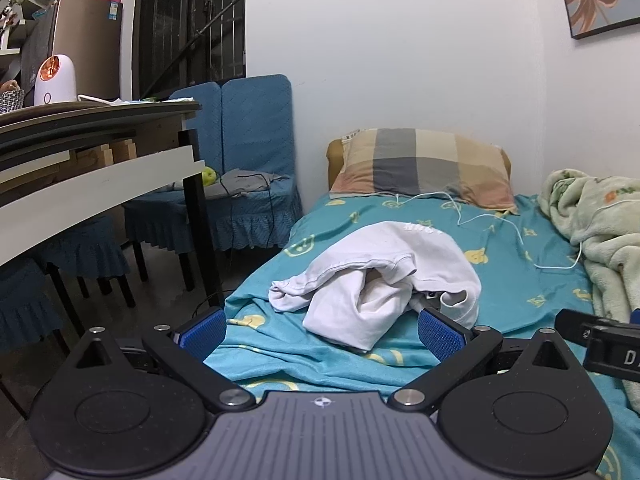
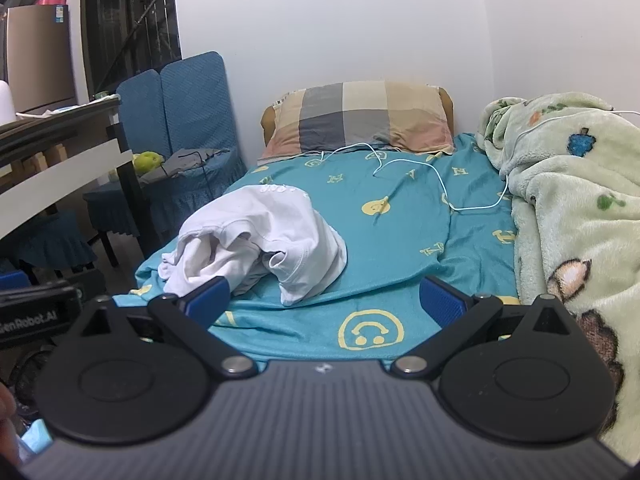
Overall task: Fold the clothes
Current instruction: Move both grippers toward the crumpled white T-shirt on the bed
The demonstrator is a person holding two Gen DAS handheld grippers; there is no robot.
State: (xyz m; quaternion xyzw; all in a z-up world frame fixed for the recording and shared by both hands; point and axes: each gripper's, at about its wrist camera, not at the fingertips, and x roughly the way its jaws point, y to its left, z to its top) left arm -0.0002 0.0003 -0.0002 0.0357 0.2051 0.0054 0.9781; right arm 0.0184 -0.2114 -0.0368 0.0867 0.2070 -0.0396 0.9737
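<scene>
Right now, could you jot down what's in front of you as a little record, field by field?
setting: a bed with a teal sheet
garment: white garment, crumpled in a heap on the sheet, not yet folded
left hand-held gripper: open, empty, just short of the heap
right hand-held gripper: open, empty, heap ahead toward its left finger
pillow: checked pillow at the head of the bed
blanket: pale green fleece blanket bunched along the right side
cable: white cable trailing across the sheet
beside bed: blue-covered chairs and a table
</scene>
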